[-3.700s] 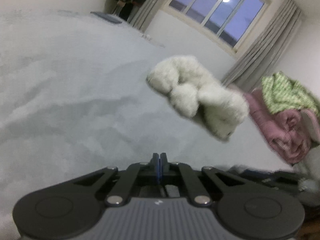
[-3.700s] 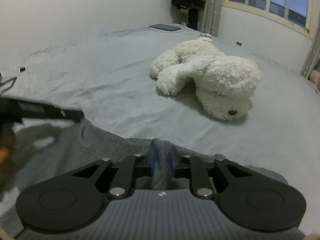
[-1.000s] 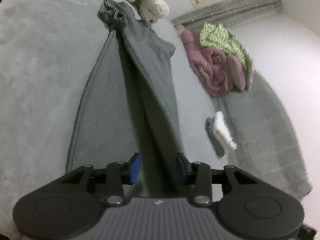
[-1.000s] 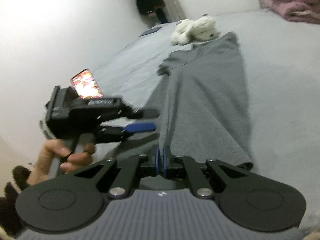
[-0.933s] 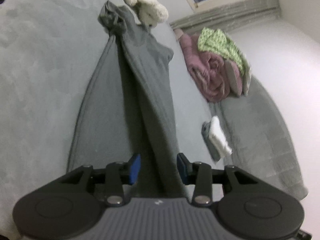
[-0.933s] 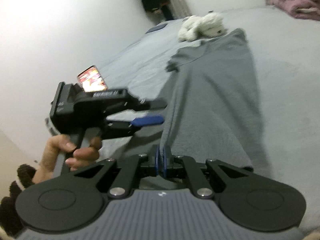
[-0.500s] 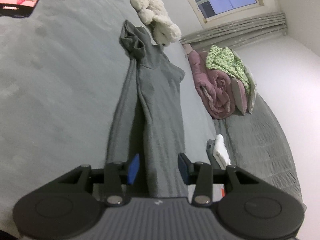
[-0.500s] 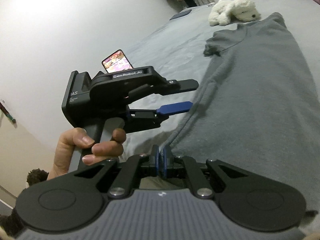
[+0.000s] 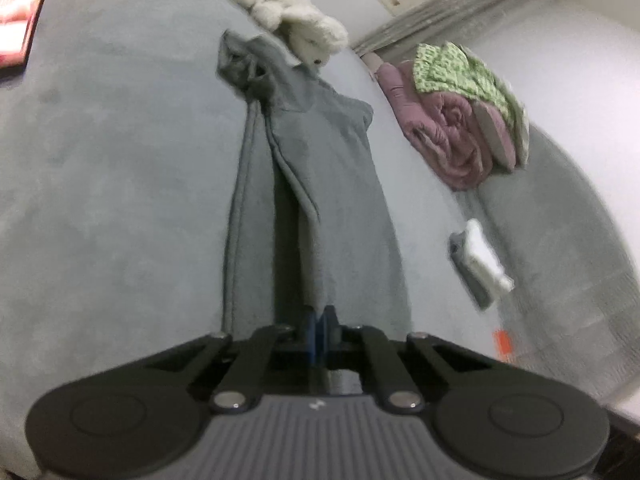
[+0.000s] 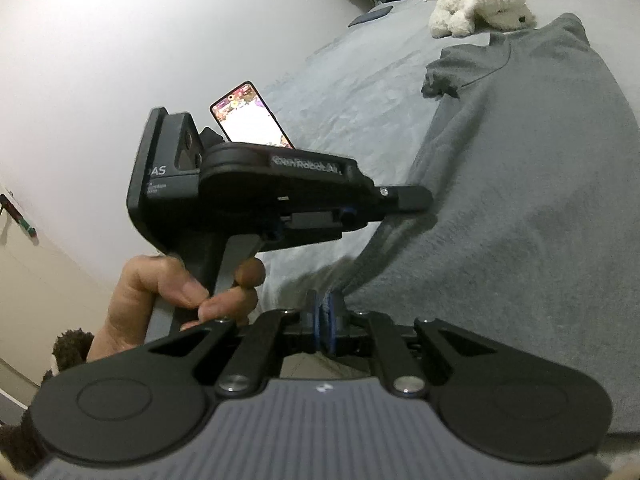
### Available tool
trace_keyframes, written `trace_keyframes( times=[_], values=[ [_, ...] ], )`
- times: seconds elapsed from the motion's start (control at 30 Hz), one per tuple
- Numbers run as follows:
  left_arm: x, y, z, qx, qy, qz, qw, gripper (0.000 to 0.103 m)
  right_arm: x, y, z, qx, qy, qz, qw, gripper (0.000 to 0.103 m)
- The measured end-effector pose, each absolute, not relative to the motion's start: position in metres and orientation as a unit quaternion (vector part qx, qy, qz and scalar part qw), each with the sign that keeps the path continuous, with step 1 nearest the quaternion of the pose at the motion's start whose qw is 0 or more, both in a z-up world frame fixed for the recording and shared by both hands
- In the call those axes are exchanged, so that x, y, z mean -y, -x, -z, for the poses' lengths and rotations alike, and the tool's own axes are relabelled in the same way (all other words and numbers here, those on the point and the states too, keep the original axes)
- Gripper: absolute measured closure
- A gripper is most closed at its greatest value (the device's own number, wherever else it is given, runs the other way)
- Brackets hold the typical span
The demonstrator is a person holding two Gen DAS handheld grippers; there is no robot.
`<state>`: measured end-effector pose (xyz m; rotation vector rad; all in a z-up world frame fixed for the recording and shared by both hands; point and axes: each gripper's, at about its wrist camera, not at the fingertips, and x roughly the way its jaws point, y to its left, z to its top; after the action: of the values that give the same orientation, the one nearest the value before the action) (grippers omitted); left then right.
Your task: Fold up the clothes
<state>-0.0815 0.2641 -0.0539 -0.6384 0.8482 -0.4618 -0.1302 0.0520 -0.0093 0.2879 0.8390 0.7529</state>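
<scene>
Left wrist view shows the left gripper (image 9: 319,322) with its blue pads pressed together on the near edge of the grey shirt (image 9: 320,184). Its jaws have just been closing, and the cloth is pinched between them. The shirt lies stretched out long on the grey bed (image 9: 100,168), with its far end beside a white stuffed dog (image 9: 296,26). A pink blanket (image 9: 444,136) with a green cloth (image 9: 472,68) on top sits off to one side, and a small folded pile (image 9: 480,264) lies nearer.

Right wrist view shows the right gripper (image 10: 325,330) clenched too, with the hem of the grey shirt (image 10: 532,200) caught between its pads. A hand (image 10: 172,296) grips the handle of the other gripper, just beside it. A phone (image 10: 250,118) with a lit screen stands behind
</scene>
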Motion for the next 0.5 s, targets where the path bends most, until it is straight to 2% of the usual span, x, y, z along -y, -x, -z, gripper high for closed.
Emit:
trace_keyframes(
  times=[0.13,0.33,0.4,0.43,0.5],
  values=[
    [-0.270,0.092,0.047,-0.384,0.281,0.210,0.854,0.100,-0.061,0.132,0.007,-0.396,-0.122,-0.366,0.833,0.095],
    [-0.281,0.085,0.062,-0.419,0.268,0.174,0.850,0.100,-0.079,0.125,0.022,-0.412,-0.101,-0.369,0.827,0.095],
    [-0.281,0.081,0.067,-0.432,0.269,0.172,0.844,0.099,-0.086,0.124,0.034,-0.430,-0.080,-0.361,0.824,0.087],
    [-0.282,0.082,0.067,-0.431,0.272,0.173,0.843,0.099,-0.087,0.126,0.036,-0.434,-0.075,-0.359,0.823,0.087],
    [-0.286,0.083,0.066,-0.428,0.277,0.174,0.842,0.093,-0.085,0.132,0.036,-0.436,-0.068,-0.365,0.820,0.082]
  ],
)
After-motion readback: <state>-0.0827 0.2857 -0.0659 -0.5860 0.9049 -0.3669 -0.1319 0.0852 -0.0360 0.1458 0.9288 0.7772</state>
